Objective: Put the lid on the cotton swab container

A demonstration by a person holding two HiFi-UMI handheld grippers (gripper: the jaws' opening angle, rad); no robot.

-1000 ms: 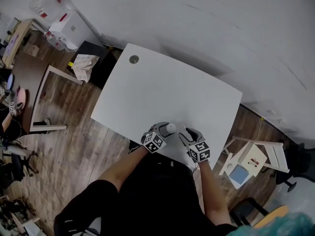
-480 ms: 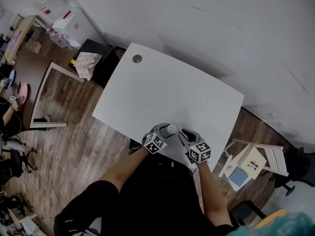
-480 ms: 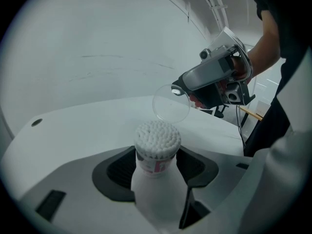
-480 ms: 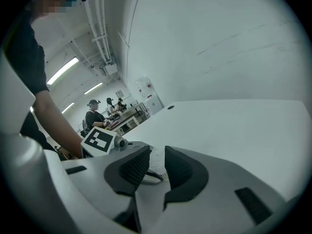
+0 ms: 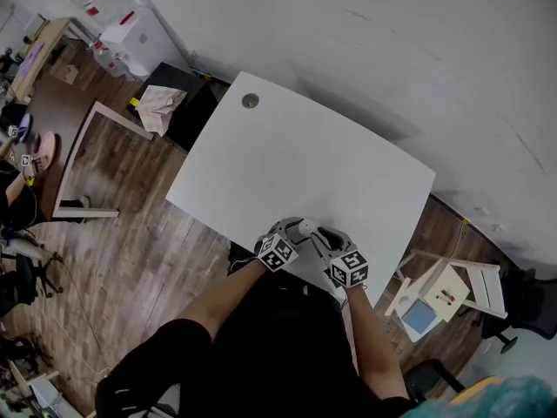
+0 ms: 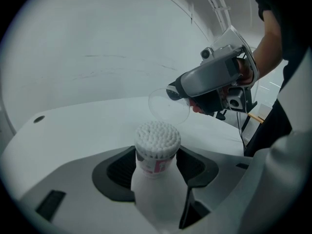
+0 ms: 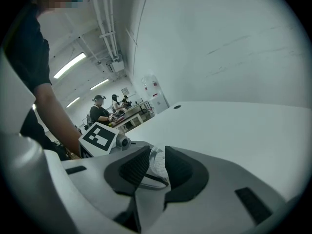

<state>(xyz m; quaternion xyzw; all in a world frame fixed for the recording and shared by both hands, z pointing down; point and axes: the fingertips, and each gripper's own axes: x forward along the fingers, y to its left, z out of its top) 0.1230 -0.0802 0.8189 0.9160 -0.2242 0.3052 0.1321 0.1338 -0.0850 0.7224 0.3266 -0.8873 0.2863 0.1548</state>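
**Lid off, held just beyond the open container**

The cotton swab container (image 6: 155, 179), a white bottle-shaped pot with a red-printed label, stands upright, gripped in the left gripper's (image 6: 156, 165) jaws. White swab tips pack its open mouth. The clear round lid (image 6: 168, 106) hangs tilted just beyond it, pinched by the right gripper (image 6: 179, 92), whose jaws have just closed.

Count, as visible:
- table (image 5: 296, 146) x1, with 1 round hole cap (image 5: 251, 101)
- grippers x2: left gripper (image 6: 156, 172), right gripper (image 7: 157, 167)
- marker cubes (image 5: 277, 252) x2, one per gripper
- cotton swab container (image 6: 155, 184) x1
- swabs (image 6: 157, 136): one packed bundle, too many to count
- clear lid (image 6: 168, 106) x1
- off the table: small white stand (image 5: 444, 287) x1, wooden frame (image 5: 83, 159) x1, black cabinet (image 5: 187, 116) x1, cloth (image 5: 161, 107) x1
- ceiling light strips (image 7: 68, 65) x3
- background people (image 7: 100, 112): at least 2, too small for a firm count
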